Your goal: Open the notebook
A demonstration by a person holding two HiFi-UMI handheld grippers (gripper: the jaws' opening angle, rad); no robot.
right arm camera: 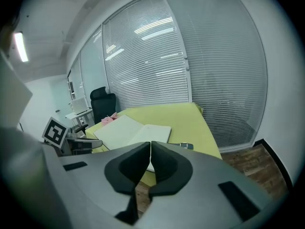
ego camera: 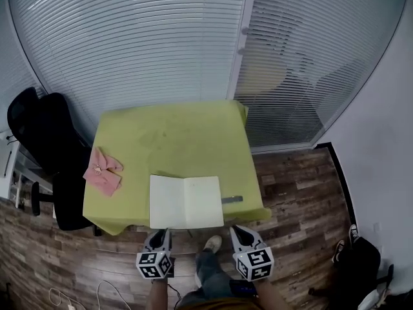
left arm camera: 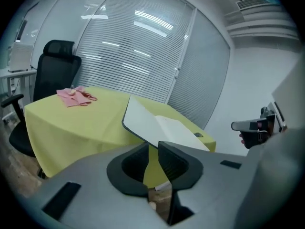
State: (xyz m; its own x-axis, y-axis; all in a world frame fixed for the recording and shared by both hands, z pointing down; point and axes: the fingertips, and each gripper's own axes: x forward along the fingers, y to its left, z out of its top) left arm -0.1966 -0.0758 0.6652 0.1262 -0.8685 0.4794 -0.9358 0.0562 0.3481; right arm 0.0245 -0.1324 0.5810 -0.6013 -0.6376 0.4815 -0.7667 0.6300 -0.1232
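Behind the whole set-up runs a wall of white blinds point(ego camera: 142, 37). Before it stands the table point(ego camera: 174, 128) under a yellow-green cloth, with a black office chair point(ego camera: 45, 141) at its left side, out of the person's way. Near the table's front edge lies the notebook point(ego camera: 186, 202), spread flat with both pale pages up and its spine running away from the person. I judge it sits there because that edge is the easiest reach. Lying open as it does, it needs nothing to hold it, so the task looks done.

That would explain the two tools. Both hang off the table, just short of its near edge and above the wooden floor point(ego camera: 290, 186), one to each side of the notebook and touching nothing. The left gripper point(left arm camera: 153, 144) shows a narrow slit between its jaws, with only cloth and floor seen through it (no page, no cover). The right gripper point(right arm camera: 150, 143) has its jaws pressed tip to tip, and it too is empty.

Well left of the notebook a crumpled pink cloth point(ego camera: 102, 171) rests on the table, apart from the work. Smallest of all, a short dark strip point(ego camera: 232, 199) lies just beside the right page; what it is I cannot tell.
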